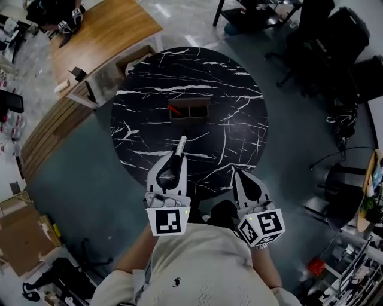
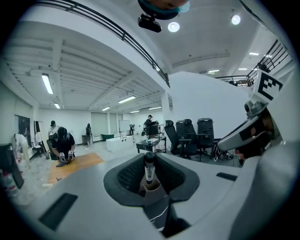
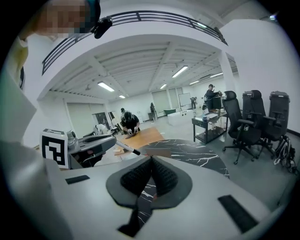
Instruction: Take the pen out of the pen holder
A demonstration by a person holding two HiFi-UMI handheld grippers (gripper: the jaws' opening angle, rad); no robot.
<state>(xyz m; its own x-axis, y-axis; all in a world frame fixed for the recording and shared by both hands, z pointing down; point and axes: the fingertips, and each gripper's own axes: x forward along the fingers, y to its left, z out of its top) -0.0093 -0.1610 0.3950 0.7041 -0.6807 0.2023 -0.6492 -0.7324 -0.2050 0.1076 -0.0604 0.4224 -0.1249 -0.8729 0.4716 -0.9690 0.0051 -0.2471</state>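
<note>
My left gripper (image 1: pixel 175 160) is shut on a black and white pen (image 1: pixel 179 151), held above the near part of the round black marble table (image 1: pixel 233 89). In the left gripper view the pen (image 2: pixel 149 167) stands upright between the ribbed pads. The brown two-compartment pen holder (image 1: pixel 190 111) sits at the table's middle, beyond the pen's tip, with something red (image 1: pixel 175 110) in its left compartment. My right gripper (image 1: pixel 242 179) is shut on nothing over the table's near right edge; its pads (image 3: pixel 151 177) meet in the right gripper view, where the left gripper (image 3: pixel 92 146) and pen (image 3: pixel 127 148) show at left.
A wooden counter (image 1: pixel 102 36) curves behind the table at the upper left. Office chairs (image 1: pixel 335 42) and a dark desk (image 1: pixel 257 12) stand at the upper right. Cardboard boxes (image 1: pixel 21 233) lie on the floor at left. People work in the background (image 2: pixel 61 145).
</note>
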